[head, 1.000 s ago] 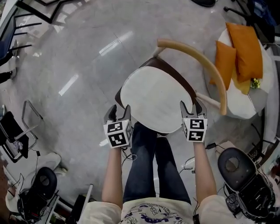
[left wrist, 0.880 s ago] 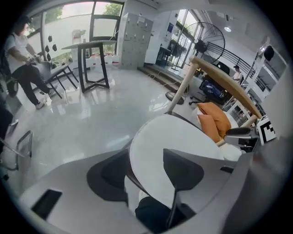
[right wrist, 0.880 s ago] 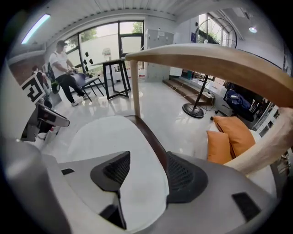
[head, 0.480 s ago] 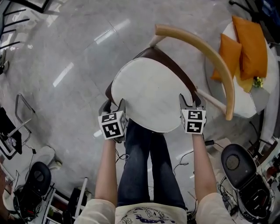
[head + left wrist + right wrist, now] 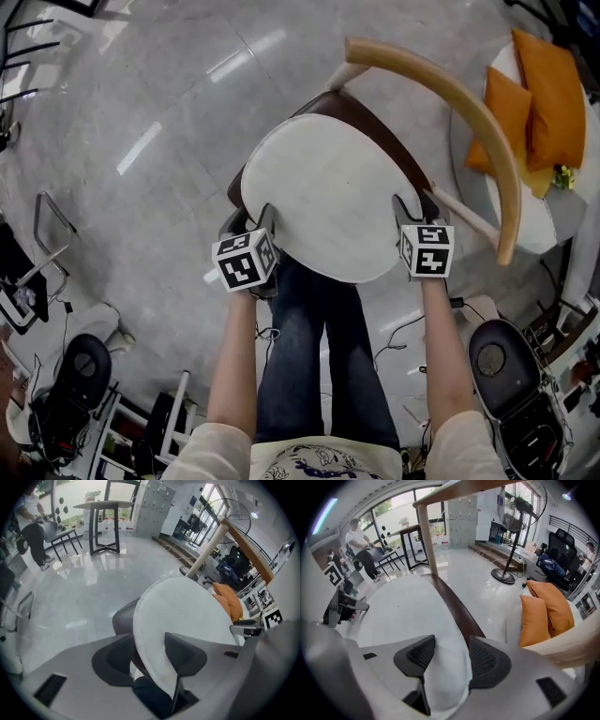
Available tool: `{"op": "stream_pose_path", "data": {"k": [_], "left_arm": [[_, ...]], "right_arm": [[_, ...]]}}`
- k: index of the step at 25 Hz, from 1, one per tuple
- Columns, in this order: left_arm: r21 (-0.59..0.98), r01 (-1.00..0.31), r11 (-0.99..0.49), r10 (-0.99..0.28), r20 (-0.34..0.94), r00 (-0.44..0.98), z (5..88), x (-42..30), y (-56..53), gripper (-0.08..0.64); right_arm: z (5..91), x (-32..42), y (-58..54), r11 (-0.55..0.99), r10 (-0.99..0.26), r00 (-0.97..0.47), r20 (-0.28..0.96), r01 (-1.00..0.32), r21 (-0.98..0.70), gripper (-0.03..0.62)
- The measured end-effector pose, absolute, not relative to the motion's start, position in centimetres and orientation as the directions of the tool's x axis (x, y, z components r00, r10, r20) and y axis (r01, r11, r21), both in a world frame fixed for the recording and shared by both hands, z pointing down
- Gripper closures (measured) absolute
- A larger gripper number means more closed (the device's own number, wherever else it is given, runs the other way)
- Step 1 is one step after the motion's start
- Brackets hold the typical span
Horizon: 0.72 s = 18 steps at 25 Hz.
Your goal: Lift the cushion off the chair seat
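Two orange pillows (image 5: 548, 89) lie on a white seat (image 5: 544, 220) at the edge of a glossy grey floor (image 5: 141, 94). A pedestal fan (image 5: 513, 524) stands near a black office chair (image 5: 562, 550). Farther off, a person (image 5: 360, 545) stands near a tall black table (image 5: 104, 504). Cables (image 5: 398, 347) trail underfoot.

The cushion (image 5: 328, 202) looks matt cloth, the floor (image 5: 141, 112) glossy.

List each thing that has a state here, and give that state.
chair, upright.
cushion, lying flat on the chair seat, not yet lifted.
left claw, open, jaws just been closing, cushion edge between them.
right claw, open, jaws just been closing, cushion edge between them.
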<state>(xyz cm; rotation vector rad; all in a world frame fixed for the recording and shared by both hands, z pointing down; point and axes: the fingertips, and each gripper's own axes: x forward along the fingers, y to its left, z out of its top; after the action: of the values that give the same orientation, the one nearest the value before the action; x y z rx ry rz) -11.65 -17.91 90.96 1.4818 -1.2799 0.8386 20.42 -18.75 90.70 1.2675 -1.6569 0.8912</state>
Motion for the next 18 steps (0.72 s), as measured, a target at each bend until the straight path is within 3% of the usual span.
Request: {"op": "stream_pose_path", "data": {"k": [10, 18], "left_arm": [[0.232, -0.973, 0.016, -0.278, 0.935, 0.218, 91.4, -11.3, -17.9, 0.362], [0.191, -0.979, -0.075, -0.264, 0.943, 0.204, 90.1, -10.7, -18.0, 0.480]], "right_arm": [[91.4, 20.0, -18.5, 0.194, -0.330, -0.154, 0.931, -0.977, -0.093, 0.394], [89.9, 19.6, -18.1, 0.188, -0.346, -0.090, 0.934, -0.982, -0.025, 0.502]]}}
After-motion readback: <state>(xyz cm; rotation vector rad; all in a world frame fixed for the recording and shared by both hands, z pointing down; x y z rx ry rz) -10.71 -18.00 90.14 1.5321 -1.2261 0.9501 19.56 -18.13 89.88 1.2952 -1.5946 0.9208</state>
